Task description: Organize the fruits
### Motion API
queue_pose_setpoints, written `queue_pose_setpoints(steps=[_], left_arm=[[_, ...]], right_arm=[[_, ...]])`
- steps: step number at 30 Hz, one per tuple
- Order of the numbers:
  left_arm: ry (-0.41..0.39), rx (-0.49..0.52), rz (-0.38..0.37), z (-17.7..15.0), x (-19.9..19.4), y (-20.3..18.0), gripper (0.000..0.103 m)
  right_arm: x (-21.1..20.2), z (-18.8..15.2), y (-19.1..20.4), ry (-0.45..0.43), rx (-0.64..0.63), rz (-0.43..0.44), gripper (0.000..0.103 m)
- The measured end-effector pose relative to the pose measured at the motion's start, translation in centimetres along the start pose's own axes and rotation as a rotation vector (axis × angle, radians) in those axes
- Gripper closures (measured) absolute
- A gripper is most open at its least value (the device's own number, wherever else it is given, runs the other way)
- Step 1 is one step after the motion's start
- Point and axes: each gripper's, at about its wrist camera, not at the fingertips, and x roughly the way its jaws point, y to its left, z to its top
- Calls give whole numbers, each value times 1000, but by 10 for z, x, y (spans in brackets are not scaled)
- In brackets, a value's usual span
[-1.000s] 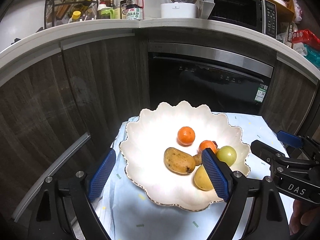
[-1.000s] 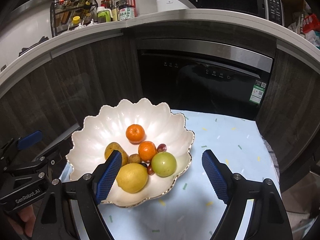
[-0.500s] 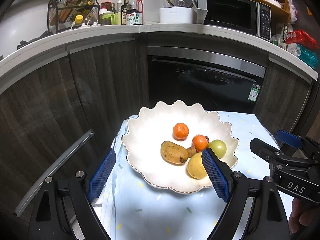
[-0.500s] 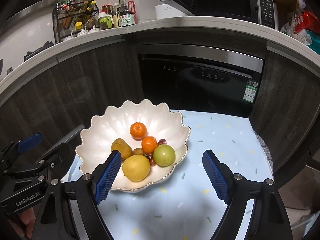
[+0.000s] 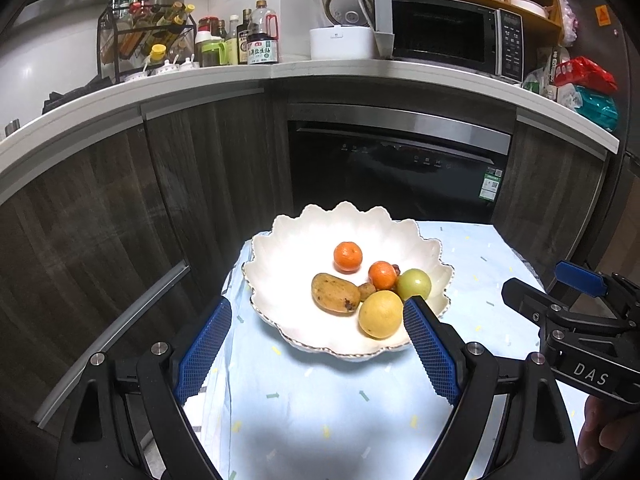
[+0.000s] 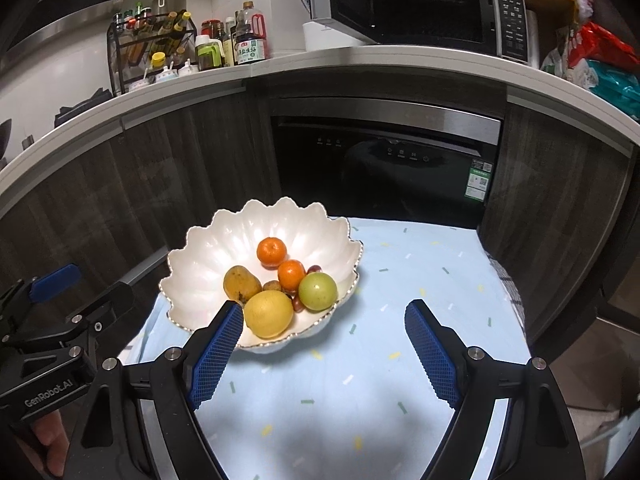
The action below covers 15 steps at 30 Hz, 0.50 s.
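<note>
A white scalloped bowl (image 5: pixel 280 264) (image 6: pixel 200 264) stands on the left part of a light blue tablecloth (image 5: pixel 320 400) (image 6: pixel 400 280). Inside lie two oranges (image 5: pixel 348 256) (image 6: pixel 271 251), a brown spotted mango (image 5: pixel 334 293) (image 6: pixel 241 283), a yellow lemon (image 5: pixel 380 313) (image 6: pixel 268 313), a green round fruit (image 5: pixel 414 285) (image 6: pixel 317 291) and small dark red fruits (image 6: pixel 314 269). My left gripper (image 5: pixel 318 346) hangs open above the cloth in front of the bowl, nothing between its pads. My right gripper (image 6: pixel 324 348) is open too, empty, right of the bowl's near edge.
Dark wood cabinets and a black built-in dishwasher (image 5: pixel 396 172) stand behind the small table. The counter above carries a bottle rack (image 5: pixel 140 44), sauce bottles, a rice cooker (image 5: pixel 344 24) and a microwave (image 6: pixel 420 12) with its door open. The cloth's right half (image 6: pixel 440 280) is bare.
Both grippers have pulled back and slightly up from the bowl, which now looks smaller and farther away. The fruits have not moved. Both grippers stayed open.
</note>
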Motion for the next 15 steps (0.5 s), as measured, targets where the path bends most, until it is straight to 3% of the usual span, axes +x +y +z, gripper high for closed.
queue_pose_setpoints(steps=[15], left_arm=[[-8,21,-10,-23,-35,-18,15]], right_arm=[[-37,-27,-11,-16,16,-13,19]])
